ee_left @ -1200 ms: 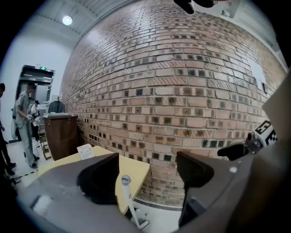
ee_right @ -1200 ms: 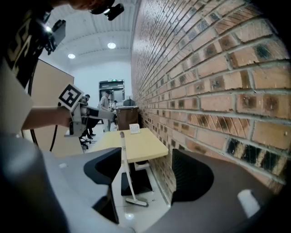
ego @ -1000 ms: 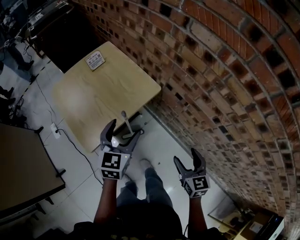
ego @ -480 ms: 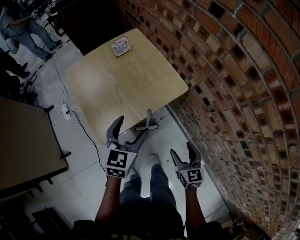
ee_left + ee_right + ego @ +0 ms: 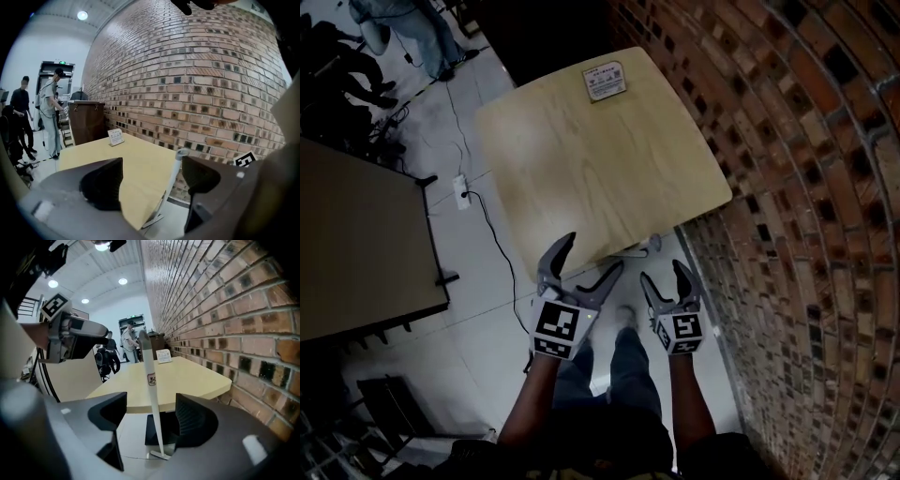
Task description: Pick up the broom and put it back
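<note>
Our left gripper (image 5: 592, 253) and right gripper (image 5: 663, 272) were spread, empty. The broom (image 5: 151, 394) stood untouched; lifting and returning it remained

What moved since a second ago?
The right gripper swung in close beside the left gripper, and both came nearer the broom at the table's edge. Nothing was grabbed or let go. The broom still stands there untouched, and both grippers stay open and empty.
</note>
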`<state>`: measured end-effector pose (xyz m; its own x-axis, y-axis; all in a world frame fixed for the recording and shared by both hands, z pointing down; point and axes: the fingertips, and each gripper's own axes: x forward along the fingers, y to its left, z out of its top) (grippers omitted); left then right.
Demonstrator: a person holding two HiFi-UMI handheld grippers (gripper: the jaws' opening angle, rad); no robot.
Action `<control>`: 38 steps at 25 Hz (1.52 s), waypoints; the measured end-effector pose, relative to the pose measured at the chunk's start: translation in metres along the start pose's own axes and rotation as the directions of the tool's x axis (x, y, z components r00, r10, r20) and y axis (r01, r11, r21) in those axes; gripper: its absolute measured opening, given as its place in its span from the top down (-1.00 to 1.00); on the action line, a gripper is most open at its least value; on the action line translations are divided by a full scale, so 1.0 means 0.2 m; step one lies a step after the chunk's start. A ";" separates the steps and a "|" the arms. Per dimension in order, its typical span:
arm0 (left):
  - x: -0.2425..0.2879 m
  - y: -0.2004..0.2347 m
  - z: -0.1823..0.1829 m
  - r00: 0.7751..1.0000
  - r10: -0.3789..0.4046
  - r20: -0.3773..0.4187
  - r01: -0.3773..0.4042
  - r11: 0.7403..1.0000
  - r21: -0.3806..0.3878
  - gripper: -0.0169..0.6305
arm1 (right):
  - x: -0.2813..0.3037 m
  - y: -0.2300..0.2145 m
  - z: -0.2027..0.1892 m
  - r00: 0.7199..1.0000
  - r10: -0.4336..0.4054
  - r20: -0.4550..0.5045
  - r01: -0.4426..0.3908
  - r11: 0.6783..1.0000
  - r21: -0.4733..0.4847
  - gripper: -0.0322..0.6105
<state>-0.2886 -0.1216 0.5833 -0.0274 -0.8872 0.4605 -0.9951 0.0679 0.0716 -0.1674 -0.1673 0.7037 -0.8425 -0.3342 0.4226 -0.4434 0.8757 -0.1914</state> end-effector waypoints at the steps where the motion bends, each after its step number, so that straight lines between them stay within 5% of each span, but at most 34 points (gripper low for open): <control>1: 0.00 0.02 0.00 1.000 0.007 -0.003 -0.007 1.000 -0.008 -0.29 | 0.04 0.01 0.02 1.000 0.010 -0.002 -0.010 1.000 -0.008 -0.13; 20: -0.26 0.28 0.05 0.988 0.149 0.028 -0.146 0.986 -0.075 -0.28 | 0.57 0.04 0.12 0.999 0.029 -0.028 -0.031 0.998 -0.050 -0.05; 24: -0.32 0.29 0.05 0.986 0.164 0.032 -0.161 0.984 -0.074 -0.28 | 0.56 0.03 0.12 1.000 0.007 -0.028 -0.008 0.999 -0.045 0.12; 27: -0.34 0.28 0.05 0.986 0.162 0.037 -0.159 0.984 -0.078 -0.28 | 0.52 0.01 0.13 0.998 -0.060 -0.036 0.058 0.997 -0.056 0.75; 38: -0.47 0.14 0.09 0.989 0.127 0.079 -0.121 0.989 -0.081 -0.28 | 0.17 0.13 0.12 0.992 -0.100 -0.081 0.093 0.992 -0.082 0.76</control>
<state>-0.3147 -0.0437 0.5259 -0.1613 -0.9046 0.3946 -0.9734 0.2117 0.0872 -0.2141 -0.1640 0.6918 -0.7664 -0.3904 0.5101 -0.4933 0.8663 -0.0783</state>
